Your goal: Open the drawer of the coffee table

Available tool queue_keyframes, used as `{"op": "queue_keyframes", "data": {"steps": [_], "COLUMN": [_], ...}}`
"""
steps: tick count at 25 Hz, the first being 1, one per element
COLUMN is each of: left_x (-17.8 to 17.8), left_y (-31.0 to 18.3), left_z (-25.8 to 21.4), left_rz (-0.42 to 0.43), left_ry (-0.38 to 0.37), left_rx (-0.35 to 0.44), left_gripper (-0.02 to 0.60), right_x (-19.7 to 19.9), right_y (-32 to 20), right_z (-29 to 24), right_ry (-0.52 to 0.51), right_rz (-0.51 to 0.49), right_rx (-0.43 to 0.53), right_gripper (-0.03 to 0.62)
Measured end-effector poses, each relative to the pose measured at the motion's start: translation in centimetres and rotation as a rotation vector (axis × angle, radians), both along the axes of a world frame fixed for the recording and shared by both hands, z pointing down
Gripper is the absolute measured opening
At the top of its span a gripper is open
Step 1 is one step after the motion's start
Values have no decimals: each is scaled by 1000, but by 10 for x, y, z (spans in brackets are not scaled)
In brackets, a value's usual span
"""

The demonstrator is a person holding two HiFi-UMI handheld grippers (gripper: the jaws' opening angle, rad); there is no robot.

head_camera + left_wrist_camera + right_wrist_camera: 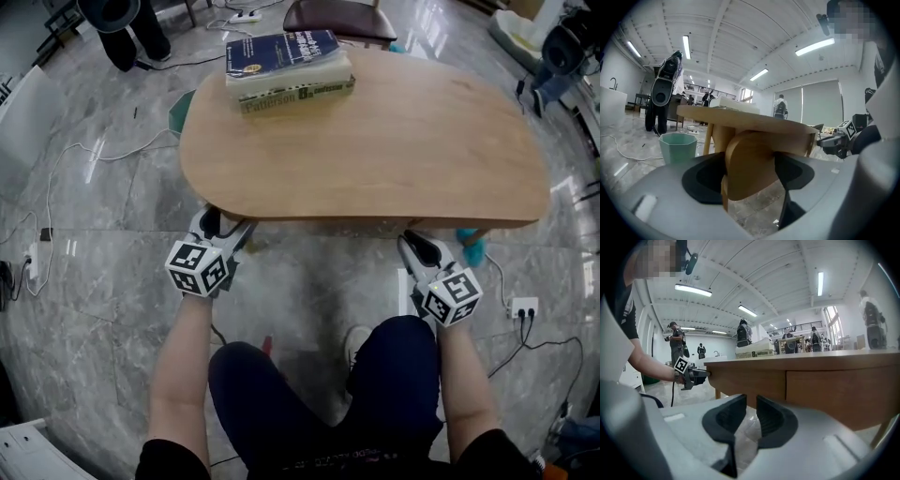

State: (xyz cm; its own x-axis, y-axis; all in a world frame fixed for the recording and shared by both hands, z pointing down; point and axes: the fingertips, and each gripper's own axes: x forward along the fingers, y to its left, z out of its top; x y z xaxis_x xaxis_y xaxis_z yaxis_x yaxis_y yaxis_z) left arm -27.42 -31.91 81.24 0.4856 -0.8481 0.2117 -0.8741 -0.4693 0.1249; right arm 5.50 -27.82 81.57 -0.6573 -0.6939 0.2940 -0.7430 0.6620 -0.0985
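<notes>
Dark-trousered legs (314, 394) of the person fill the bottom of the head view. Both bare forearms reach forward from them to the near edge of the desk (375, 150), a low wooden top with rounded corners standing on a grey marble floor (103, 234). Left tool (217, 226) is at the near left corner, its tips tucked under the rim and its marker cube (199, 267) facing up. Its own view shows the jaws standing wide apart with a rounded wooden block (750, 164) of the underframe between them. The block fills nearly the whole gap, and firm contact with the pads cannot be confirmed. Right tool (421, 247) is at the near edge toward the right corner, likewise pointing under the rim. Its own view shows the jaws nearly together with a narrow gap remaining, nothing in it, and the tips apart from the woodwork ahead. Drawer (843, 390): seen in the right gripper view as the panel right of a vertical seam in the front rail below the top. It sits flush with the rail, closed, and the top hides it in the head view. Two stacked books (286, 61) lie at the far edge toward the left corner. A teal bin (677, 146) stands on the floor by the far left corner. A white power strip (522, 307) with cables lies on the floor to the right of the right tool.
</notes>
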Motion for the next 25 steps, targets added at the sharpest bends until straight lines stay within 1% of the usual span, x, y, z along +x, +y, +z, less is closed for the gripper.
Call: {"op": "queue_keyframes", "data": {"steps": [3, 6, 7, 10, 13, 18, 22, 24, 25], "left_x": [5, 7, 7, 7, 7, 10, 9, 5, 5], "left_y": [2, 8, 10, 12, 12, 16, 16, 14, 13], "left_z": [2, 3, 3, 2, 1, 1, 2, 3, 4], "left_rz": [15, 36, 46, 69, 92, 167, 201, 206, 213], "left_ry": [-9, -22, -26, -20, 1, -27, -38, -65, -79], "left_rx": [1, 1, -1, -16, -20, -34, -32, -31, -32], "left_gripper": [335, 307, 291, 282, 281, 282, 277, 229, 224], "right_x": [-1, -3, -3, -1, 1, 4, 5, 3, 2], "right_y": [-4, -5, -5, -4, 1, 9, 9, 9, 9], "right_z": [2, 2, 1, -1, 1, -1, -3, -3, -2], "right_ry": [6, 7, 3, -23, -32, -10, -9, 4, 11], "right_rz": [5, 6, 9, 25, 25, 8, 6, -9, -14], "right_rx": [-12, -16, -15, -16, -24, -15, -10, -4, -2], "right_gripper": [52, 52, 52, 52, 52, 52, 52, 52, 52]}}
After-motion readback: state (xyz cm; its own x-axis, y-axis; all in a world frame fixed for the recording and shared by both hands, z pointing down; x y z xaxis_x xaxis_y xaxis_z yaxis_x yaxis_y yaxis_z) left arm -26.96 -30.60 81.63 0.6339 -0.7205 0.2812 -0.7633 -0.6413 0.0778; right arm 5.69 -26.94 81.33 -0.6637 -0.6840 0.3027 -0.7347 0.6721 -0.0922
